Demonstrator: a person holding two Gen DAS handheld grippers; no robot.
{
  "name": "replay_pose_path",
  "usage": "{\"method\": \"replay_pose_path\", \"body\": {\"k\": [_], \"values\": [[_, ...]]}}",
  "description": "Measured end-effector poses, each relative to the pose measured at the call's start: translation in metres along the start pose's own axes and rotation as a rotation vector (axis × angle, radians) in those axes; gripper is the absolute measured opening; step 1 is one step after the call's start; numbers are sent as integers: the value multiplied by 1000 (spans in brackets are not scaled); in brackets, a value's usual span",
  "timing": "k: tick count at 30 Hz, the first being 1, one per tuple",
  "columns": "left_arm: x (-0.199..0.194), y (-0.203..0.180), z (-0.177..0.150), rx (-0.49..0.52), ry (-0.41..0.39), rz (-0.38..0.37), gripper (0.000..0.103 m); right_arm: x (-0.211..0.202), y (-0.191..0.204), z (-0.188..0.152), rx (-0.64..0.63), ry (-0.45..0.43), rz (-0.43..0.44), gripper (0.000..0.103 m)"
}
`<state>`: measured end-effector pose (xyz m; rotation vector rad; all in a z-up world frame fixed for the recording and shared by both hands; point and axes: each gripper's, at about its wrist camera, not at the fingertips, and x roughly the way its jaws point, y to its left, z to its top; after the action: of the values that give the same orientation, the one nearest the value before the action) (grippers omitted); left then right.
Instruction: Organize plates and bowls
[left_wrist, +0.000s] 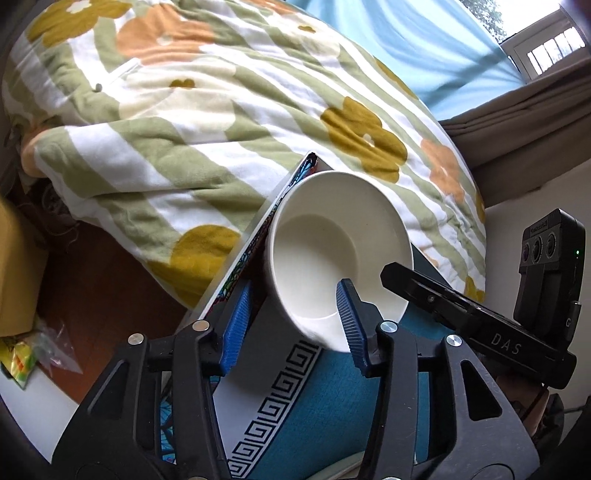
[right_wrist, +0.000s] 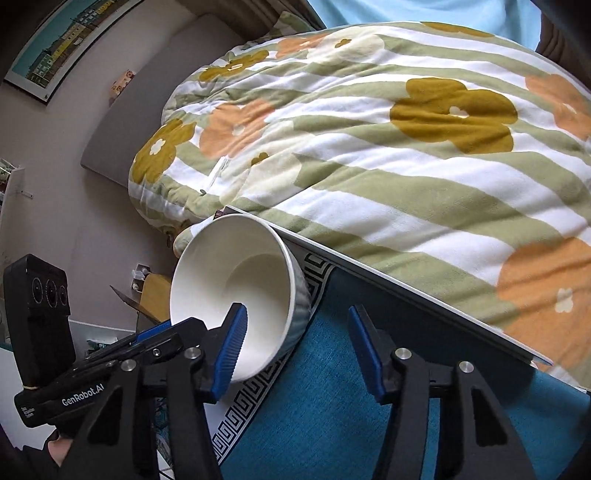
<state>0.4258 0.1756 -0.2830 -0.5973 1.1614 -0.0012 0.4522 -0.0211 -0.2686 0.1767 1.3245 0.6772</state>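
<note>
Reaching down over a white bowl (left_wrist: 332, 251), we have both grippers at it at once. It rests on a teal mat (right_wrist: 332, 387) with a black-and-white key-pattern border, at the edge of a board beside a bed covered by a green-striped flowered quilt (left_wrist: 221, 110).

Our left gripper (left_wrist: 291, 325) has its blue ribbed fingers (left_wrist: 236, 325) partly apart and straddling the near wall of the bowl: one finger lies inside the bowl against the inner wall, the other stands outside, clear of the outer wall. We cannot see both pads pressing, so the rim is between the jaws but not visibly clamped.

Our right gripper (right_wrist: 295, 347) is likewise partly apart. Its left finger (right_wrist: 231, 343) sits inside the bowl near the rim, while the other hangs over the teal mat, well clear of the bowl's ribbed outer side. The bowl wall stands between them, with a plain gap on the outer side.

Each view shows the other gripper's black body beside the bowl.
</note>
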Motion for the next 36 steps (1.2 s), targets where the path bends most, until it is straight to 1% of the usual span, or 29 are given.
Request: {"method": "replay_pose_path", "body": {"k": [2,3,5,6,7,9,14,18,22,25,28,32,36], "values": [[2,1,2,12,-4,8,30,4,0,1,4,4,8,37],[4,0,2,18,-8,26,26,7,0,2,5,8,9,30],[5,2,2,26,-15,44,21,11,2,2,0,5,1,26],[5,3,2,27,-18,51,17,12,3,2,-4,5,2,19],[6,4,3,26,-19,50,16,12,3,2,-5,1,5,16],[6,6,3,24,-20,44,16,12,5,2,-16,-4,-8,16],[3,-1,1,65,-29,78,16,10,4,0,-6,-18,-9,16],[-11,-14,-3,96,-57,74,16,-5,5,-7,3,-46,-1,16],[-33,-39,-13,148,-85,79,16,-35,10,-20,-1,-88,-8,16],[-52,-64,-28,195,-111,75,16,-68,8,-34,11,-140,0,16],[-71,-92,-47,235,-129,52,16,-107,6,-53,15,-192,-12,16],[-94,-135,-86,292,-145,26,16,-158,-4,-88,38,-242,-44,16],[-108,-180,-133,349,-144,-8,16,-209,-21,-133,57,-282,-89,16]]}}
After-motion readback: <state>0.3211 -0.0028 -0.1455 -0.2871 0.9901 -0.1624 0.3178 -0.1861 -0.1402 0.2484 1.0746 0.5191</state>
